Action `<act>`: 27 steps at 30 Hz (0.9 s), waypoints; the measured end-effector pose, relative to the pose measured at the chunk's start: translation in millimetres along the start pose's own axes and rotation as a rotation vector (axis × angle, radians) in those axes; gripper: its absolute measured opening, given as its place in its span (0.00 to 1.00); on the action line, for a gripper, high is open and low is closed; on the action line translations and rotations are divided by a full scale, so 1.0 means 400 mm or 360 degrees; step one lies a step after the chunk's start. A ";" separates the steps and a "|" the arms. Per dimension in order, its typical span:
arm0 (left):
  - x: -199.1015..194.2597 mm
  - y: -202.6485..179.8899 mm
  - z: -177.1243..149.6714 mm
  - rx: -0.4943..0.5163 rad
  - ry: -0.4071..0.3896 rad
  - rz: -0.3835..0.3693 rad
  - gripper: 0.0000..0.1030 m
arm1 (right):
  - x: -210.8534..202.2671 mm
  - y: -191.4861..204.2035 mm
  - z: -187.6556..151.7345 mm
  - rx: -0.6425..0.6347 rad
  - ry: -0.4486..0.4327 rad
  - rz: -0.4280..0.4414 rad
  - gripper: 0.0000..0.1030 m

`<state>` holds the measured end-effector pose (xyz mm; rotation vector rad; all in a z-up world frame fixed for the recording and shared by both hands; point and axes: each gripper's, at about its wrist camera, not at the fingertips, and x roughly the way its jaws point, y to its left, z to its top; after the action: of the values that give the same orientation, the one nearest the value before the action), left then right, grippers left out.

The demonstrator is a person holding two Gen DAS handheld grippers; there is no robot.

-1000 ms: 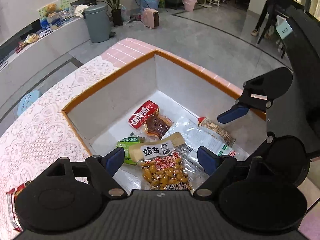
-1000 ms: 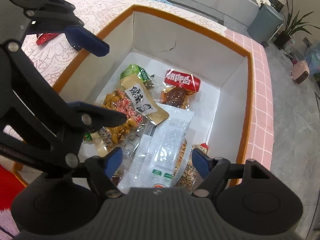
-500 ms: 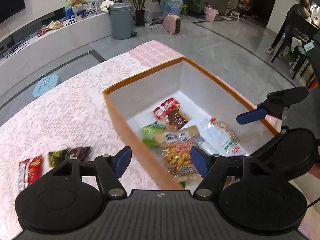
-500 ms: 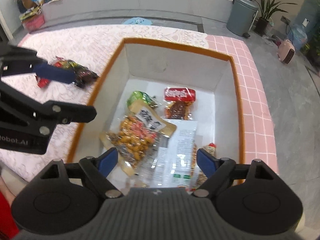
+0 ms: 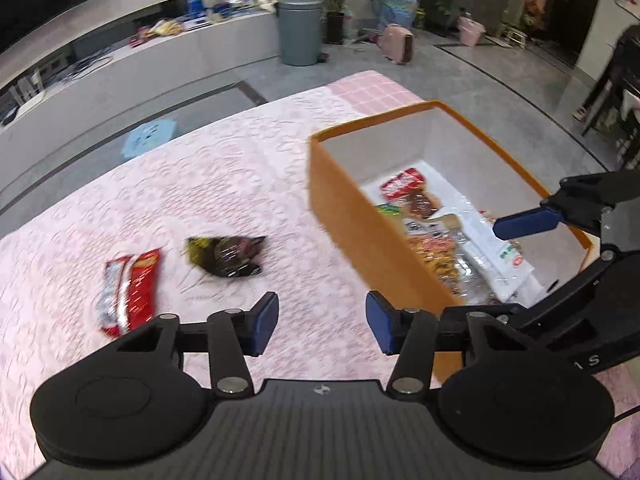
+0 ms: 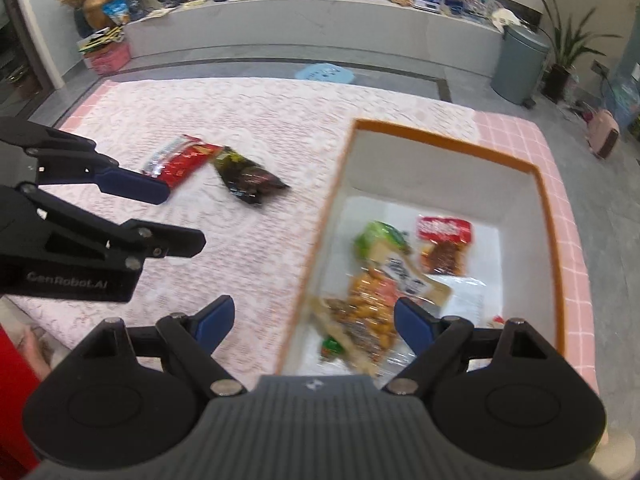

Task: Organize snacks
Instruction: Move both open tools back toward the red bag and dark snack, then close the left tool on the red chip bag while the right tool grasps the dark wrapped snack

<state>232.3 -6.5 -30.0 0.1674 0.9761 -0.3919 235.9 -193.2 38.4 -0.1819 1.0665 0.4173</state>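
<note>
Two snack packets lie on the pink lace tabletop (image 5: 224,184) outside the box: a red packet (image 5: 130,292) and, just beside it, a dark packet with a green end (image 5: 226,254). In the right wrist view their near ends seem to touch, though blur makes that hard to settle.

To their right stands an orange cardboard box (image 5: 352,224) with white inner walls, set on the same tabletop. Its floor holds several snacks in a loose pile: a red-topped packet of dark meat (image 6: 444,242) toward the far wall, a green raisin packet (image 6: 378,236) beside it, a clear bag of yellow-orange nuggets (image 6: 370,312) overlapping that, and a long clear-and-white wrapper (image 5: 494,248) on the right side.

The left gripper (image 5: 322,324) hangs over bare lace between the loose packets and the box's near wall. Its blue fingers (image 5: 262,324) are closing, with nothing between them.

The right gripper (image 6: 312,320) hovers above the box's left wall, its fingers (image 6: 414,326) spread wide and empty; one sits over the tabletop, the other over the box interior.

Beyond the tabletop are a grey floor, a grey bin (image 6: 518,64), a potted plant (image 6: 568,52) and a long low counter (image 6: 304,38) with clutter.
</note>
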 end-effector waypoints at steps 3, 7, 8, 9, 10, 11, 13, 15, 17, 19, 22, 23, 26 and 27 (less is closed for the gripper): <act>-0.023 0.038 -0.021 -0.0056 -0.0016 0.0026 0.54 | 0.000 0.040 0.012 -0.0012 -0.0011 0.0032 0.82; -0.042 0.085 -0.052 -0.0072 -0.0020 0.0111 0.53 | 0.006 0.089 0.027 0.0021 -0.0027 0.0072 0.82; -0.042 0.097 -0.062 -0.0059 -0.0013 0.0151 0.53 | 0.011 0.099 0.030 0.0040 -0.0025 0.0083 0.82; -0.042 0.112 -0.070 -0.0052 -0.0012 0.0176 0.53 | 0.016 0.109 0.033 0.0052 -0.0026 0.0092 0.82; -0.041 0.130 -0.080 -0.0057 -0.0011 0.0190 0.53 | 0.021 0.122 0.035 0.0056 -0.0033 0.0100 0.82; -0.040 0.148 -0.089 -0.0072 -0.0008 0.0191 0.53 | 0.026 0.135 0.037 0.0050 -0.0043 0.0104 0.82; -0.041 0.191 -0.105 -0.0120 -0.0013 0.0166 0.56 | 0.043 0.164 0.045 0.0009 -0.0051 0.0092 0.82; -0.040 0.234 -0.118 -0.0171 -0.0028 0.0165 0.63 | 0.063 0.194 0.051 -0.0048 -0.0069 0.0073 0.82; -0.037 0.269 -0.126 -0.0183 -0.0044 0.0193 0.67 | 0.088 0.216 0.062 -0.0112 -0.0091 0.0068 0.82; -0.028 0.300 -0.132 -0.0172 -0.0029 0.0229 0.68 | 0.120 0.232 0.076 -0.0170 -0.0104 0.0057 0.82; -0.011 0.334 -0.144 -0.0142 -0.0015 0.0239 0.69 | 0.168 0.250 0.099 -0.0237 -0.0110 0.0033 0.81; -0.005 0.341 -0.147 -0.0129 -0.0015 0.0229 0.69 | 0.181 0.254 0.106 -0.0256 -0.0106 0.0029 0.81; 0.017 0.354 -0.153 -0.0083 -0.0012 0.0205 0.71 | 0.223 0.267 0.124 -0.0315 -0.0092 -0.0004 0.77; 0.029 0.355 -0.156 -0.0065 -0.0016 0.0201 0.72 | 0.237 0.269 0.129 -0.0338 -0.0090 -0.0016 0.77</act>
<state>246.1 140.2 -79.2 0.1887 0.9577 -0.2569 272.1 -54.7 -14.1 -0.3621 0.9647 0.5240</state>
